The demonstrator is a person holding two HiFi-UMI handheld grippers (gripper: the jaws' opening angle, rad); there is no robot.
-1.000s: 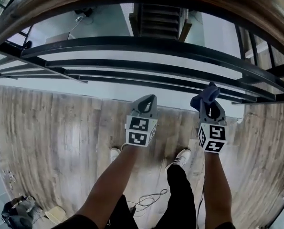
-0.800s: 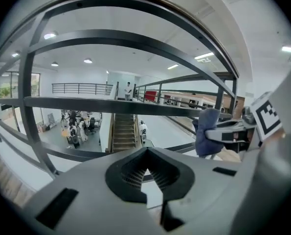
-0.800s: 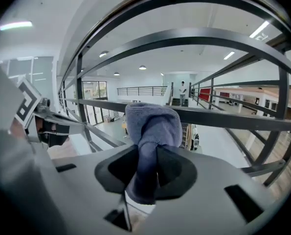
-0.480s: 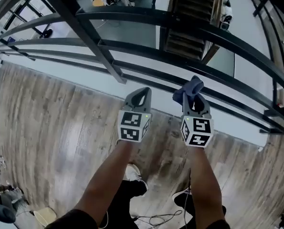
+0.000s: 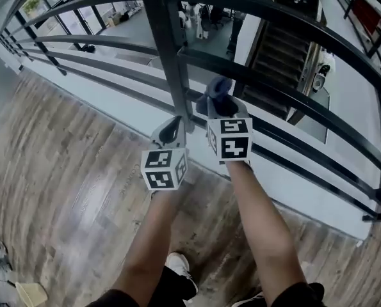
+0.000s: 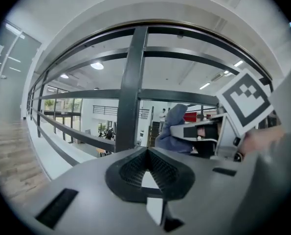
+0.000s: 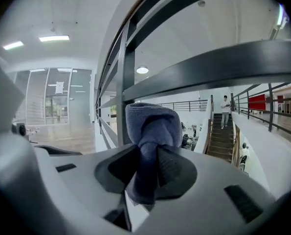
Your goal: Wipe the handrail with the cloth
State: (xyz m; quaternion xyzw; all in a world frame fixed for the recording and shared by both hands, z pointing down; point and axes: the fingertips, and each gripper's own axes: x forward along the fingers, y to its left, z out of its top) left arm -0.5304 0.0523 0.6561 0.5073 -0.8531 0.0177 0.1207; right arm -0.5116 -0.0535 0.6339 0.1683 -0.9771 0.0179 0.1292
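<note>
right gripper (image 5: 221, 107) clamped on blue cloth (image 5: 216, 93), wad poking out past jaw tips. left gripper (image 5: 170, 131) pinched together, nothing in it, held lower and nearer. cloth up by black post (image 5: 166, 50), just right of it, level with middle bars, no contact showing. handrail (image 6: 199, 28) sits above and farther, long axis running left to right in a curve. right hand closer to it, so likely call: lift cloth up and forward onto rail, then slide along.
</note>
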